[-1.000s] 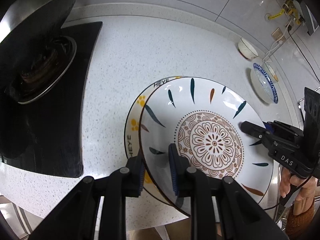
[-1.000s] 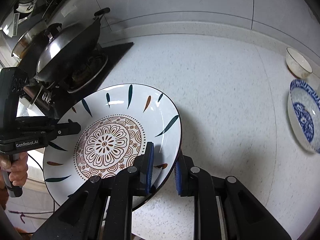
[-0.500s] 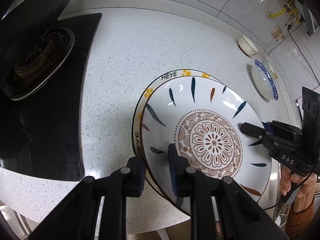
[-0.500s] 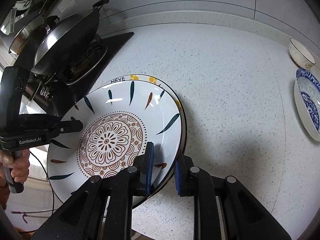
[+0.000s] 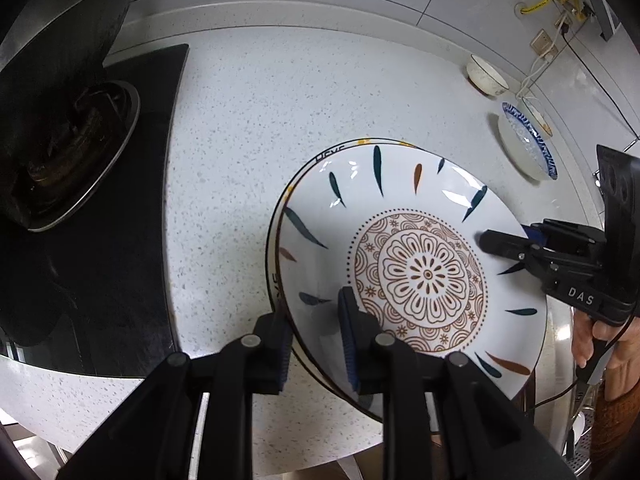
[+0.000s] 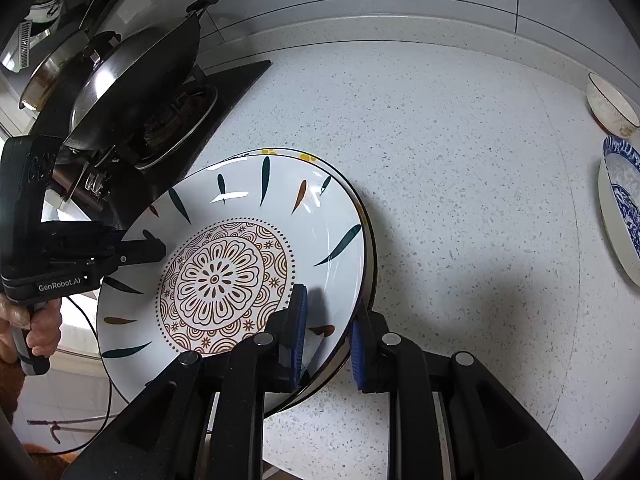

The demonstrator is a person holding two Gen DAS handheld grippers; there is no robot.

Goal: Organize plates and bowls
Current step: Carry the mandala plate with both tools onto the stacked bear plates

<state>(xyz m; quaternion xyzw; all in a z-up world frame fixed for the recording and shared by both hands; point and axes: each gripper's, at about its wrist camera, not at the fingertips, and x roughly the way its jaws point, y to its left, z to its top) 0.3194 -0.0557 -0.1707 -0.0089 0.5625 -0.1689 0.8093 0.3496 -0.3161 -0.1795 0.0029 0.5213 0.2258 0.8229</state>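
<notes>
Black hand-held gripper reads "GenRobot.AI"; plate lettering perhaps "HEYE".

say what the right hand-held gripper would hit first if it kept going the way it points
Probably the patterned plate it already clamps, then likely the yellow-dotted plate just beneath; depth between them is unclear.

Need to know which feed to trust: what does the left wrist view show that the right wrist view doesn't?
Left only: wall socket and cables, right tool. Right only: wok whole, with lid and handle, left tool. Both: patterned plate gripped at its rim over a second plate, blue plate, bowl, stove.
</notes>
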